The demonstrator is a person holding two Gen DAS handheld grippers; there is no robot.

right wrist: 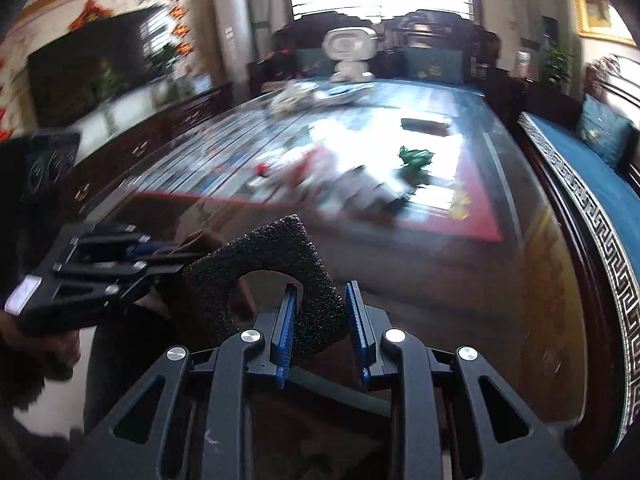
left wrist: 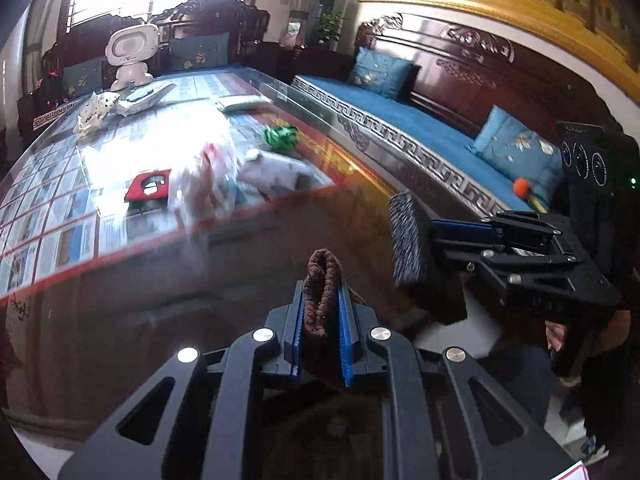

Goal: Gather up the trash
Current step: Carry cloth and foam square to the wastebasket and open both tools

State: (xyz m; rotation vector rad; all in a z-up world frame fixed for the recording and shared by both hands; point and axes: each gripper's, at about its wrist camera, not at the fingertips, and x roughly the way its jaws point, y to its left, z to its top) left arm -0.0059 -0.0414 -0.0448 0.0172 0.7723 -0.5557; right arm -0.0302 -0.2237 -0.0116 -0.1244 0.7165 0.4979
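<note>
My left gripper (left wrist: 322,312) is shut on a brown fuzzy cloth (left wrist: 322,292), held above the near end of the glass-topped table (left wrist: 280,240). My right gripper (right wrist: 322,312) is shut on a black foam piece (right wrist: 276,248) with an arched cut-out; it also shows at the right of the left wrist view (left wrist: 406,236). On the table lie a crumpled green wrapper (left wrist: 281,136) (right wrist: 416,157), a clear plastic bag (left wrist: 208,176), white wrappers (left wrist: 276,172) and a red and black packet (left wrist: 149,186).
A white toy robot (left wrist: 130,56) and crumpled white paper (left wrist: 94,114) sit at the table's far end. A carved wooden bench with blue cushions (left wrist: 400,120) runs along the right. A dark cabinet with a TV (right wrist: 92,80) stands at the left.
</note>
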